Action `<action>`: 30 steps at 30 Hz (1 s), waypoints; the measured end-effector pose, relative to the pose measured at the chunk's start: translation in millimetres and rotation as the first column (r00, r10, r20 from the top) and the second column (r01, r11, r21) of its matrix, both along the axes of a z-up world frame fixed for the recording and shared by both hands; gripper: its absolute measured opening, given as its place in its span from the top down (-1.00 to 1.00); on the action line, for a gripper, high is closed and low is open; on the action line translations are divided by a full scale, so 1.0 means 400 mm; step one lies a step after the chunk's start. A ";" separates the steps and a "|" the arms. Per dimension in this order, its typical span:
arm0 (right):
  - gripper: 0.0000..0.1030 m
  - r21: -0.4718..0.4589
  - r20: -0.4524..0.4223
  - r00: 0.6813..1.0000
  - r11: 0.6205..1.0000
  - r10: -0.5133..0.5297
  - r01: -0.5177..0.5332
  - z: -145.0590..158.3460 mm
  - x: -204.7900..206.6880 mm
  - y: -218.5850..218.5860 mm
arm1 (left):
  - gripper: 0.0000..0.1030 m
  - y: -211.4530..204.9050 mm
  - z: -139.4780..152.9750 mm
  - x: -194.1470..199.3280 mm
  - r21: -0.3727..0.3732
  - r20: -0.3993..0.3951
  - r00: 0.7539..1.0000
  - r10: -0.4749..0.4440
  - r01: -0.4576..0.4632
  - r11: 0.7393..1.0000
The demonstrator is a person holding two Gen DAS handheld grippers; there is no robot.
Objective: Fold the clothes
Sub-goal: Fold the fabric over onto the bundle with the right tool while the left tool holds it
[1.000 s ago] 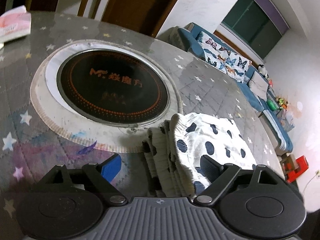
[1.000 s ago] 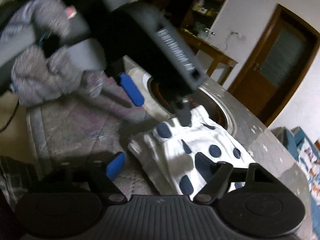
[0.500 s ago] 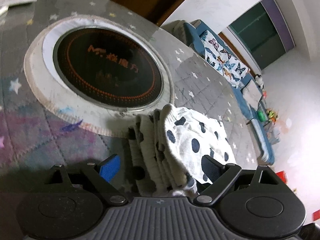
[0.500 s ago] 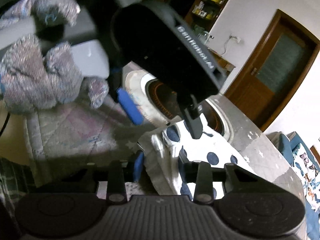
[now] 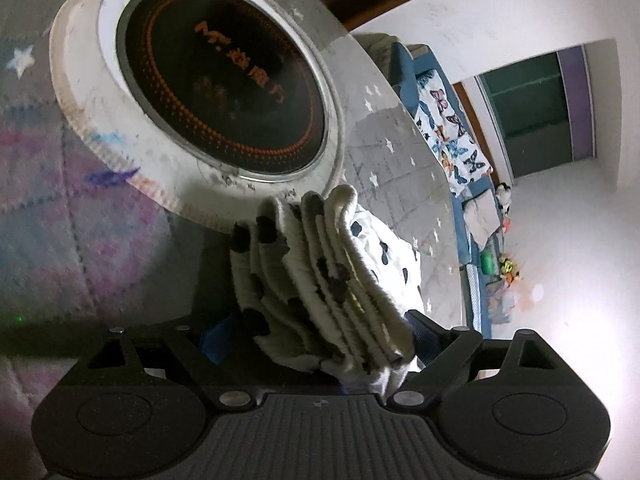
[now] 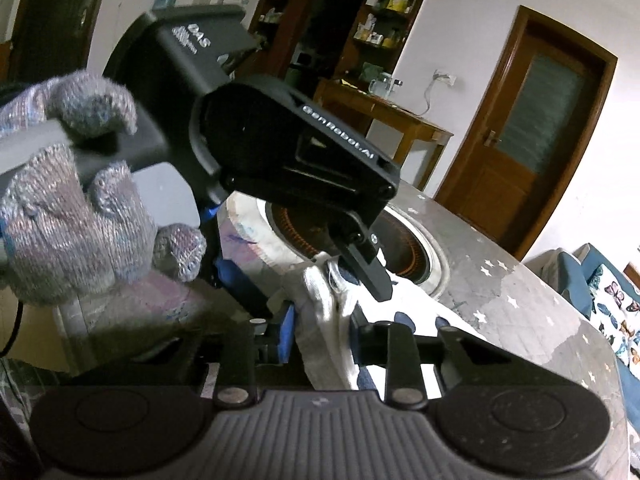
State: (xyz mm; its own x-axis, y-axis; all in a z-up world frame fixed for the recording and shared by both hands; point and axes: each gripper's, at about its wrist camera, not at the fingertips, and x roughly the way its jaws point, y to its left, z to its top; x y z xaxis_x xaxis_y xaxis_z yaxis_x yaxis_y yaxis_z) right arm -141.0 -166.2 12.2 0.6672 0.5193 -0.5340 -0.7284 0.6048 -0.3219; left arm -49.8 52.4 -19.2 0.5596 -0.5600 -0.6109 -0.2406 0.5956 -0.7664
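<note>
Where the star-printed grey table cover (image 5: 392, 160) reaches a white ring, a round black cooktop (image 5: 224, 92) is seen set into the table; beyond it a blue sofa (image 5: 460, 140) with butterfly cushions is seen, and a brown door (image 6: 532, 132) and a wooden shelf unit (image 6: 352, 28) are shown in the right view. A folded white garment with dark spots (image 5: 332, 280) is held at the table's near side, its layered edges bunched. It is clamped by the left gripper (image 5: 320, 344) and pinched narrowly by the right gripper (image 6: 324, 340). Jars and boxes are seen on the shelves.
</note>
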 end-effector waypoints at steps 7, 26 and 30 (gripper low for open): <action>0.52 0.021 -0.010 1.000 1.000 0.001 0.000 0.003 -0.003 0.006 | -0.39 -0.006 -0.013 0.012 -0.039 -0.016 0.999 0.037 -0.038 0.999; 0.49 0.113 -0.145 0.989 0.993 -0.012 0.028 0.013 0.043 -0.059 | 0.41 -0.017 -0.032 0.027 0.011 0.057 0.998 -0.004 0.003 1.000; 0.49 0.167 -0.181 0.980 0.979 -0.087 0.118 0.040 0.081 -0.106 | 0.41 -0.018 -0.037 0.027 0.029 0.070 0.997 -0.023 0.021 0.999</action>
